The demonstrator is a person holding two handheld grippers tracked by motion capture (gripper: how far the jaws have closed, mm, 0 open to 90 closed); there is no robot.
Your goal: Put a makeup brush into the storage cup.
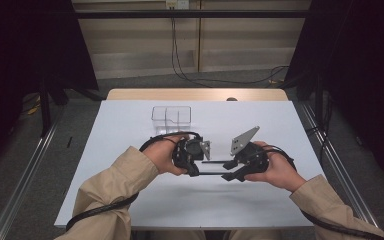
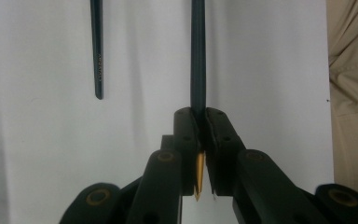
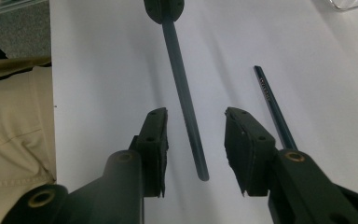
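Working over the white table [image 1: 130, 200], near its front edge, the person holds 2 grippers facing each other. The left gripper [image 2: 199, 122] is clamped on a dark pen [image 2: 198, 56] by its gold-tipped end, holding it level above the table. The right gripper [image 3: 196, 140] has its jaws apart around the pen's free end, neither pad touching. Closing squarely on the barrel should steady it. A second pen [image 3: 270, 100] lies on the table just beside. A clear box [image 1: 172, 119] sits toward the back edge.
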